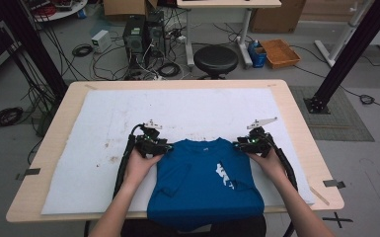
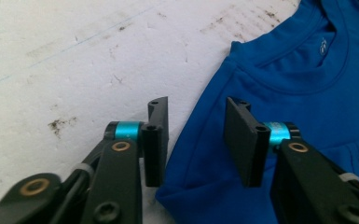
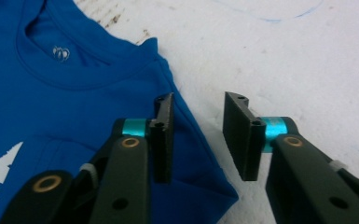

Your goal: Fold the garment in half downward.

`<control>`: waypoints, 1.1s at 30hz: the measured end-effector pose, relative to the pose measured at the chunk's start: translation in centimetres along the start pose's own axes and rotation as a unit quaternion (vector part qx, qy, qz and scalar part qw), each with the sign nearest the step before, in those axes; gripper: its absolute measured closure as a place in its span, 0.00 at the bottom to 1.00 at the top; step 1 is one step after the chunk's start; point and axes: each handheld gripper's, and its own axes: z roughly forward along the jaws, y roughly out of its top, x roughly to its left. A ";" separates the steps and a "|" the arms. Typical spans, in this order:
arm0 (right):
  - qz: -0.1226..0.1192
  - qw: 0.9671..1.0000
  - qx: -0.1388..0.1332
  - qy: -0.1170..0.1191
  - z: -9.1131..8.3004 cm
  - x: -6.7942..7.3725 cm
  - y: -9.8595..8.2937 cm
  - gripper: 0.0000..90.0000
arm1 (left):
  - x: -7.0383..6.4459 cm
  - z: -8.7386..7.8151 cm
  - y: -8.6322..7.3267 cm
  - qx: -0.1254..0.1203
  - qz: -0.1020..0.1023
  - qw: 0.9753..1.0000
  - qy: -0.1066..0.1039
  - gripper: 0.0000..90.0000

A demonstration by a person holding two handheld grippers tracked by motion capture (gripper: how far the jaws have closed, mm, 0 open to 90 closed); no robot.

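A blue T-shirt [image 1: 205, 182] with a white print lies folded on the white mat [image 1: 94, 143], collar away from the person and its lower part hanging over the table's front edge. My left gripper [image 1: 164, 146] rests at the shirt's left shoulder, and my right gripper [image 1: 238, 144] at its right shoulder. In the left gripper view the left gripper [image 2: 196, 140] is open, its jaws straddling the edge of the blue T-shirt [image 2: 303, 93]. In the right gripper view the right gripper [image 3: 198, 135] is open over the folded shoulder edge of the T-shirt [image 3: 65, 107].
The stained white mat covers most of the wooden table [image 1: 296, 123]. Behind the table stand a black stool [image 1: 215, 60], computer towers [image 1: 143, 32], loose cables and a cardboard box [image 1: 279, 52]. Black frame posts [image 1: 348, 54] rise at both sides.
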 end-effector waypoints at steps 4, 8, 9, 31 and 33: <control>-0.022 1.000 0.004 -0.003 0.1 0.4 0.0 0.86 | -0.5 0.1 0.0 0.005 0.018 1.000 0.011 0.77; -0.049 0.999 0.005 -0.010 0.0 1.0 0.1 0.98 | -0.9 0.2 0.0 0.006 0.040 0.999 0.016 0.94; -0.050 0.999 0.002 -0.013 -0.1 1.1 0.2 0.98 | -0.9 0.2 0.0 0.007 0.043 0.999 0.019 0.97; -0.042 0.999 0.016 0.023 1.6 1.0 1.9 0.87 | -1.1 1.1 1.0 0.014 0.055 0.998 -0.005 0.93; -0.058 0.998 0.014 0.014 1.7 1.4 1.9 0.98 | -1.4 1.2 1.0 0.015 0.069 0.997 0.004 0.96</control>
